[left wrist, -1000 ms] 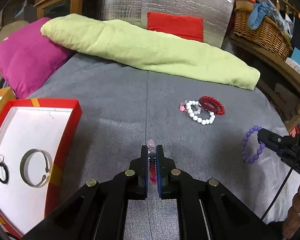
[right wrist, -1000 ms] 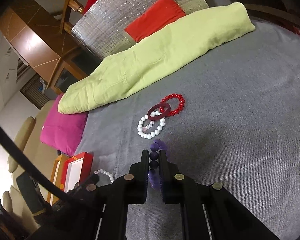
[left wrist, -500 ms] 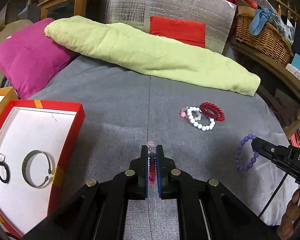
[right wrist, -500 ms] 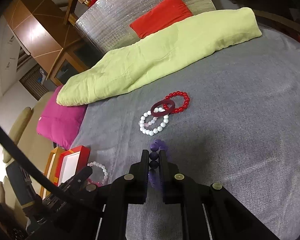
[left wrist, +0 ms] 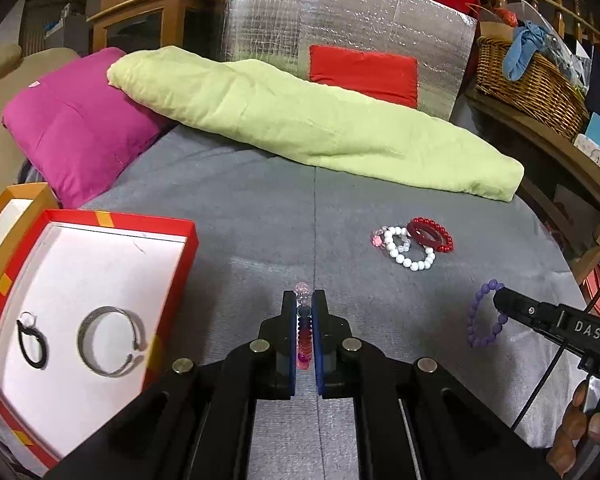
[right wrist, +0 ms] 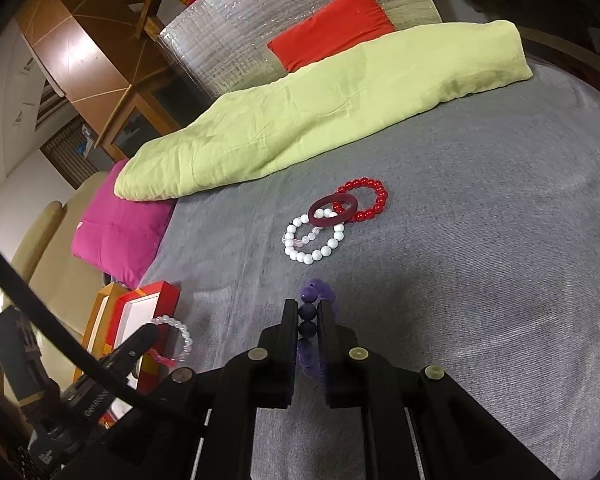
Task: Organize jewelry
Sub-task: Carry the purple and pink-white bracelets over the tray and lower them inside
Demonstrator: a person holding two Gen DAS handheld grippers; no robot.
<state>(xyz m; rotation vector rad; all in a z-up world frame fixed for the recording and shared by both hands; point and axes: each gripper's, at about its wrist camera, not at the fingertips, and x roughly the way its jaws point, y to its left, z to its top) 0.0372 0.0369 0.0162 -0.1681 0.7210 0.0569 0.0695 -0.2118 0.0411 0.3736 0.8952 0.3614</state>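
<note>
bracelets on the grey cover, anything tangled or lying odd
Yes: three bracelets lie in an overlapping heap. The dark red bangle rests across both the white bead bracelet and the red bead bracelet, so lifting one may drag another. Nothing looks broken or spilled. The red box holds two pieces lying apart.

ahead of gripper: lime-green cushion point(left wrist: 308, 128) across grey bedspread point(left wrist: 240, 216), magenta pillow point(left wrist: 76, 136) far left, silver foil panel point(left wrist: 340, 28) behind, wicker basket point(left wrist: 532, 84) far right.

The red box point(left wrist: 188, 240) runs off the left edge, its near corner unseen.
</note>
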